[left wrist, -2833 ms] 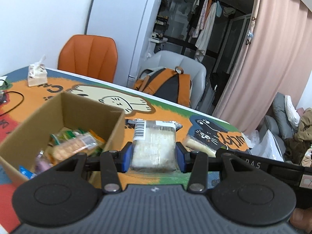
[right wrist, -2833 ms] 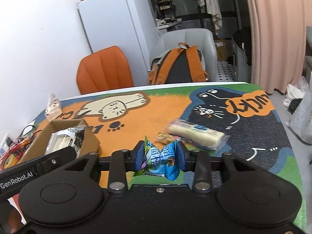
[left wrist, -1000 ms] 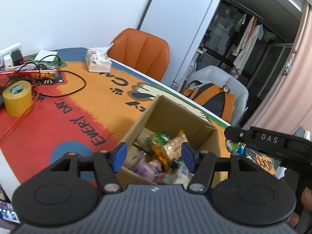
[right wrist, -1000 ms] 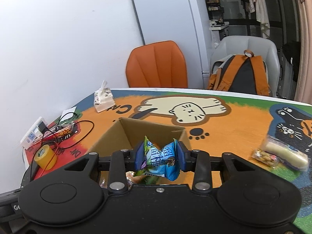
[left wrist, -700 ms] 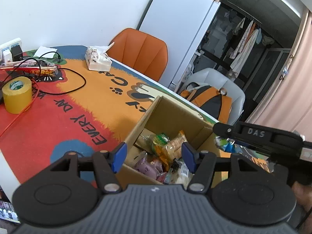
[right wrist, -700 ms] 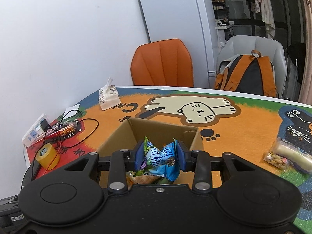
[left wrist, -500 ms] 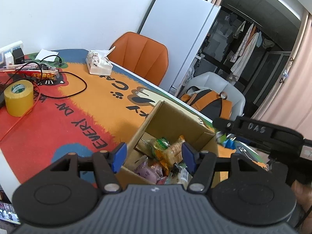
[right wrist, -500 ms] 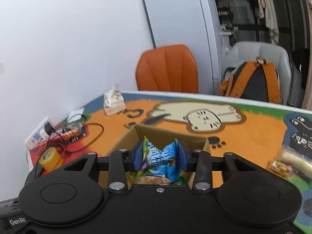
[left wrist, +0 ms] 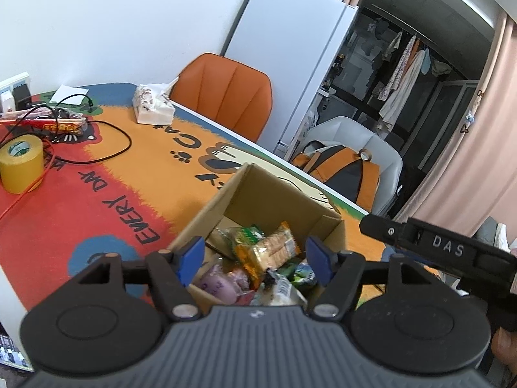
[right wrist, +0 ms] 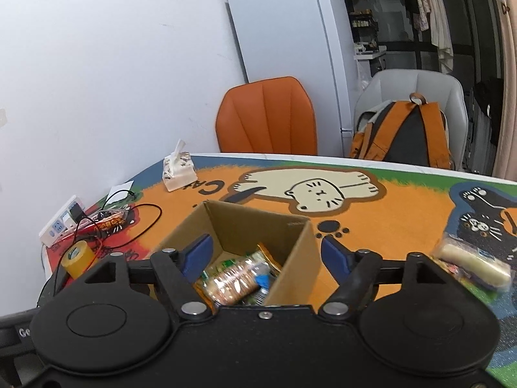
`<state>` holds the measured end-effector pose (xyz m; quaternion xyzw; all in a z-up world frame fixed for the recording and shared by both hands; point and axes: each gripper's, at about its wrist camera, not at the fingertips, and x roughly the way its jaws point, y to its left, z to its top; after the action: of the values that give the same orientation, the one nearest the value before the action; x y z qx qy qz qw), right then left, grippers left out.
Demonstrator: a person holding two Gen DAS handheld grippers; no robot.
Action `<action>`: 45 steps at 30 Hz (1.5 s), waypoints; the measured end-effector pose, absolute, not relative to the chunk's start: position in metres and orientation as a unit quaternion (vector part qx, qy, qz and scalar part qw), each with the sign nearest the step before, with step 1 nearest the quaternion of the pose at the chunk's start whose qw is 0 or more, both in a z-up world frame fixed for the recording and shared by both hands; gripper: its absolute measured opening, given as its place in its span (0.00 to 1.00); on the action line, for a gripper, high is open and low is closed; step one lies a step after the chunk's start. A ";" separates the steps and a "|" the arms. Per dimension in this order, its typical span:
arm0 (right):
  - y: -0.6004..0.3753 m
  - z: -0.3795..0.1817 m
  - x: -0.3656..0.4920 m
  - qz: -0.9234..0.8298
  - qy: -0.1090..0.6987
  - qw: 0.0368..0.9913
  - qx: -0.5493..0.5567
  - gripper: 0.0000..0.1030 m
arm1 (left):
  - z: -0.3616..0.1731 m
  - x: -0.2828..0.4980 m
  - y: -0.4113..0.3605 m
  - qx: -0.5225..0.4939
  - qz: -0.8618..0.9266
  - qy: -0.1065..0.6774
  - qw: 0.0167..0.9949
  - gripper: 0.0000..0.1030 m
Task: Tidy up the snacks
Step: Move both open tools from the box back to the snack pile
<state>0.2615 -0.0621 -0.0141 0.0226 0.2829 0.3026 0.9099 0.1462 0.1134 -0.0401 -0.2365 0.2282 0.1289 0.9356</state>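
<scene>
An open cardboard box (left wrist: 284,194) (right wrist: 255,213) holds several snack packets, with a cracker pack (left wrist: 271,252) (right wrist: 232,281) on top. Just above its near edge hangs my left gripper (left wrist: 255,260), its jaws opening with nothing between the pads. Over the same box my right gripper (right wrist: 266,257) has its jaws opening wide, also with nothing between them. A blue packet corner (right wrist: 261,280) shows inside the box below it. In the left wrist view the right gripper's black body (left wrist: 452,249) reaches in from the right. A white roll snack (right wrist: 471,263) lies on the mat at the right.
A yellow tape roll (left wrist: 21,161), cables (left wrist: 97,158), a red packet and a power strip (right wrist: 61,223) lie at the table's left end. A tissue pack (right wrist: 177,171) sits near the far edge. An orange chair (right wrist: 268,119) and a backpack (right wrist: 407,132) stand behind.
The right gripper's jaws have spread and the blue-green packet it held is gone from between them, dropped into the box. The left jaws have widened a little.
</scene>
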 end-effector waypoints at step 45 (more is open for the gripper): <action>-0.243 -0.038 0.284 0.206 0.291 0.929 0.099 1.00 | -0.035 0.211 -0.019 -0.171 0.044 0.232 0.957 0.96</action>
<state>0.2842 -0.2428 -0.0378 0.0992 0.2915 0.2057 0.9289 0.2115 -0.0193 -0.0354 -0.1709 0.2323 0.0437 0.9565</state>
